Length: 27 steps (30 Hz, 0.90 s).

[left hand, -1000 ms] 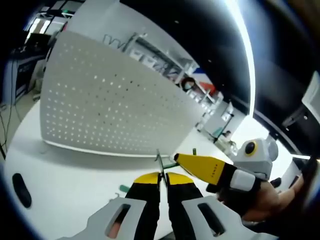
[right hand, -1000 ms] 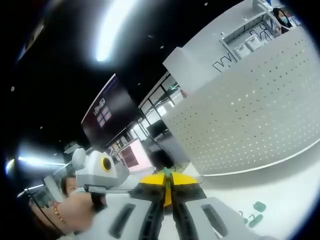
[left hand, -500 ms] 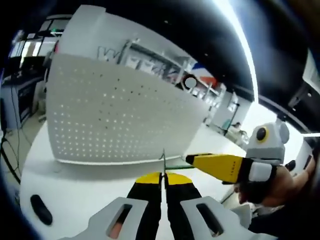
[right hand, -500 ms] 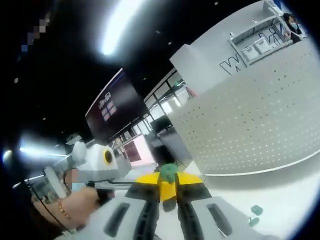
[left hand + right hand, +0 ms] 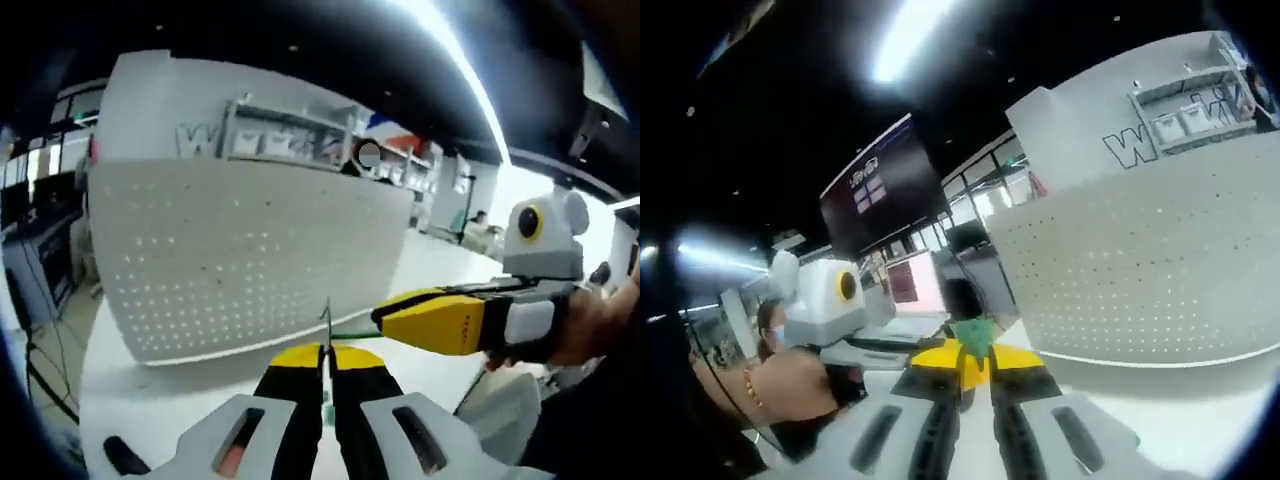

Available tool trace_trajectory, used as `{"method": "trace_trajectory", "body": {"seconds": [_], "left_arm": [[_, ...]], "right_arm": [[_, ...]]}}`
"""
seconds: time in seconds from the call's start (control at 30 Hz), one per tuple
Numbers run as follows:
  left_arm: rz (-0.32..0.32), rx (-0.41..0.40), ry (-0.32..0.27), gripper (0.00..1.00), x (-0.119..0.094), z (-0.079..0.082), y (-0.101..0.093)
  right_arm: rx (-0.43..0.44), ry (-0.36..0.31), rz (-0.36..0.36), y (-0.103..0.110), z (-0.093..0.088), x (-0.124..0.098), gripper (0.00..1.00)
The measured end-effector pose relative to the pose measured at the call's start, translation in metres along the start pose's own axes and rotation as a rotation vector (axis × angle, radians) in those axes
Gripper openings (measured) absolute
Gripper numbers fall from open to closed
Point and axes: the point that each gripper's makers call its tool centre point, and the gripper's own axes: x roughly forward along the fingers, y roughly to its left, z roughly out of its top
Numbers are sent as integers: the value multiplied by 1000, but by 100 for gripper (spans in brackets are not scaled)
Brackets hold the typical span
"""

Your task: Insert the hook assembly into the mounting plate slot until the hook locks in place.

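Hook assy: thin metal hook (image 5: 326,322) pinched upright in closed jaws of left gripper (image 5: 325,352), lower centre of left gripper view. Green piece (image 5: 975,335) clamped in shut jaws of right gripper (image 5: 974,358), lower centre of right gripper view. Perforated mounting plate (image 5: 240,255) stands on tabletop (image 5: 180,385), ahead of both, apart. Left looks nearer.

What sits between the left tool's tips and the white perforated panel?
In the left gripper view, bare white tabletop lies between the left tool, shut on a thin metal hook, and the white perforated panel.
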Motion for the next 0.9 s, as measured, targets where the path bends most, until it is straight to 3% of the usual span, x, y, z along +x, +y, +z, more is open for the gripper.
{"method": "trace_trajectory", "body": {"seconds": [0.33,0.5,0.9], "left_arm": [[-39,-3,-24,1,0,9,-6],[-25,55,-45,1,-2,14,-6],[-20,120,-59,1,-6,23,-9]], "right_arm": [[44,12,12,0,1,4,7],[114,-1,8,-2,3,3,5],[117,-33,46,4,11,4,2]]}}
